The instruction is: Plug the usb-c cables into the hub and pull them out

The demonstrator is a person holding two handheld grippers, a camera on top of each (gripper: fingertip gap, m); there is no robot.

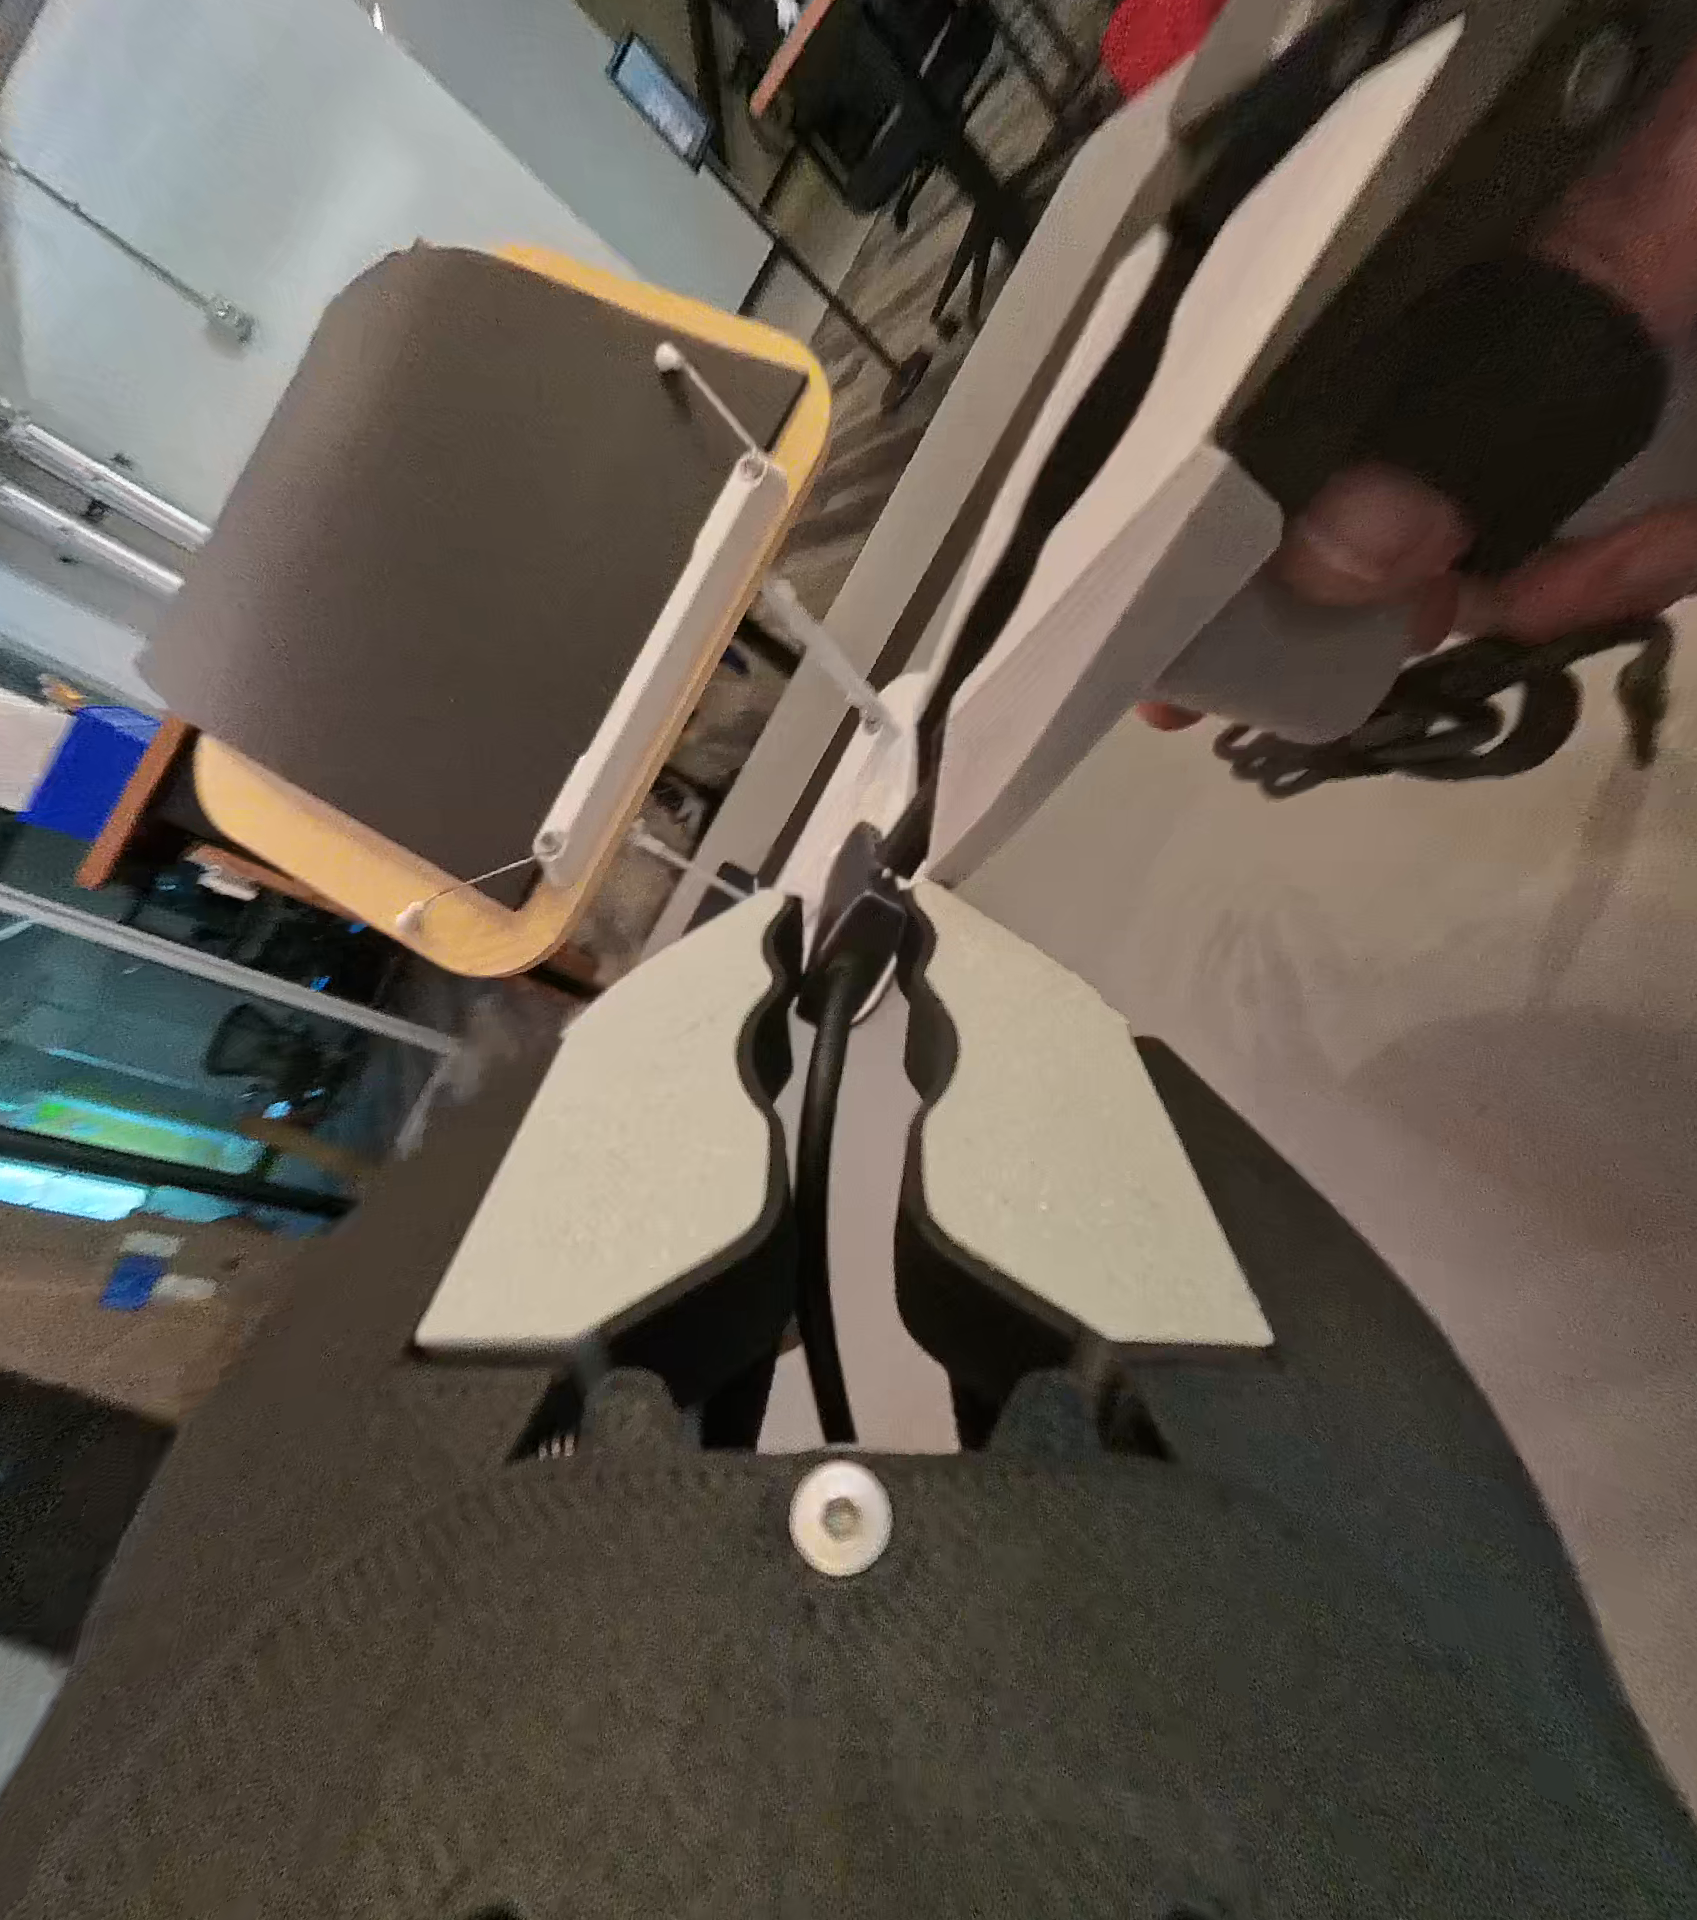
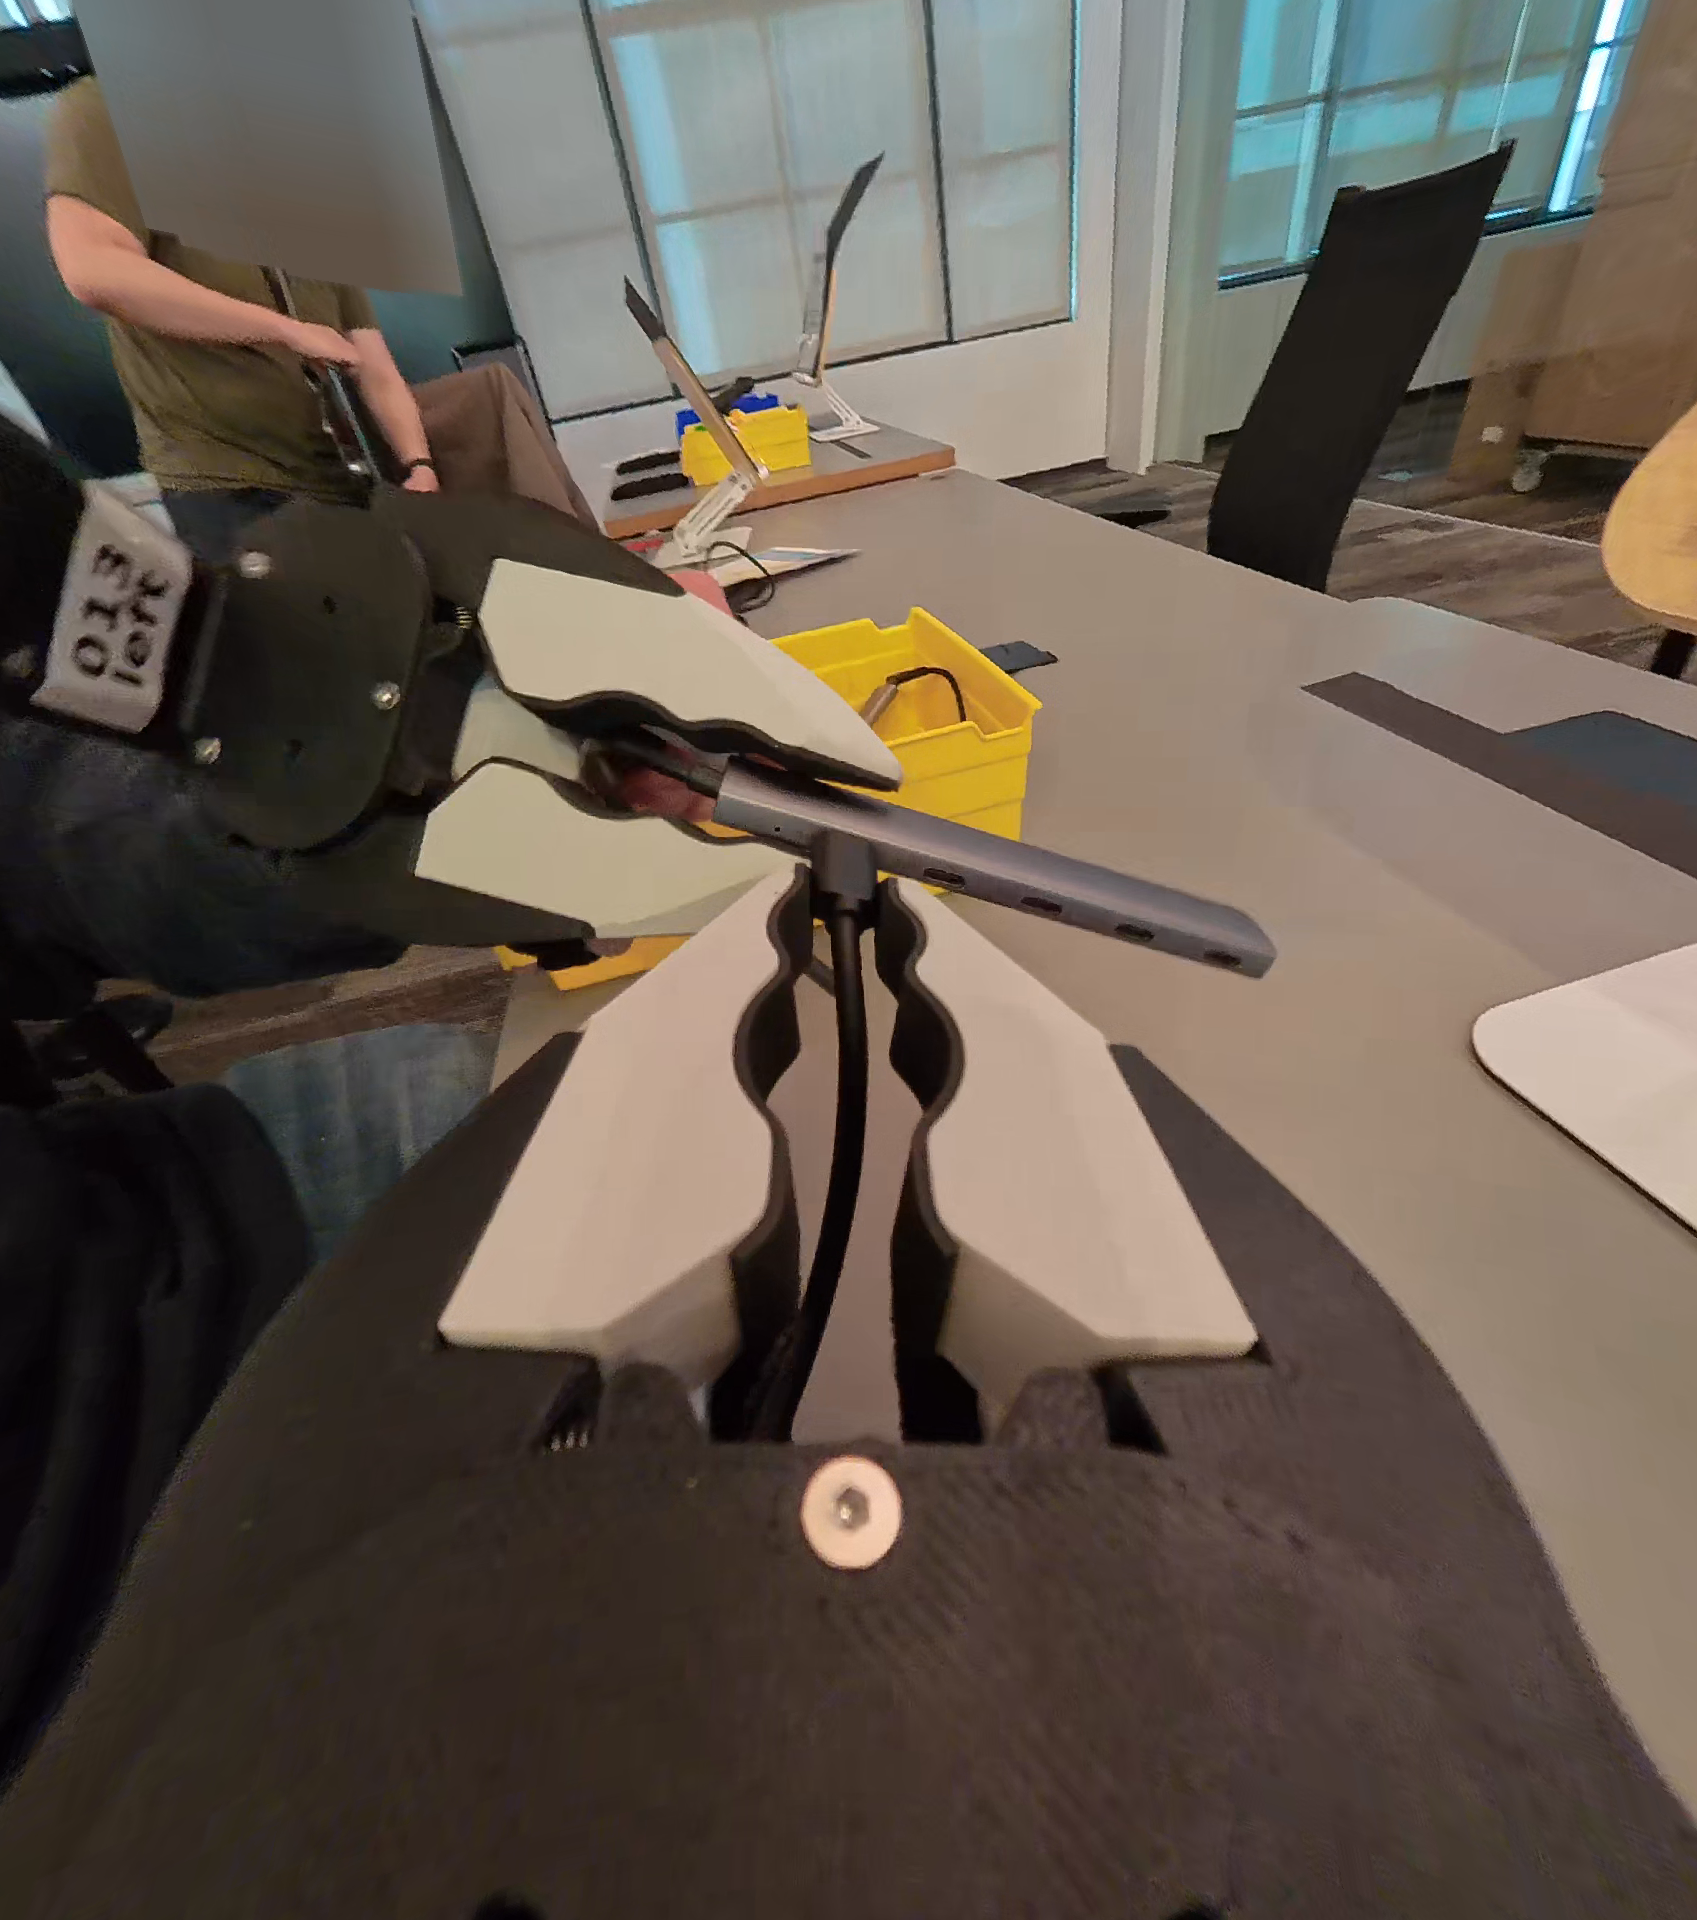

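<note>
Above grey table, left tool pinches hub; right tool pinches its plugged cable.

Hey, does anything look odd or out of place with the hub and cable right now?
Nothing stands out. The grey hub is held in the air by the left tool, tilted, with the black cable plugged squarely into its side, gripped by the right tool.

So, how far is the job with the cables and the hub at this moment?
Done: one black usb-c cable has its plug at the first port of the grey hub, apparently seated. In hand: the left gripper clamps the hub's end, and the right gripper is closed on that plug. Left: four ports look empty, another cable lies in the yellow bin, and the pulling out remains.
</note>
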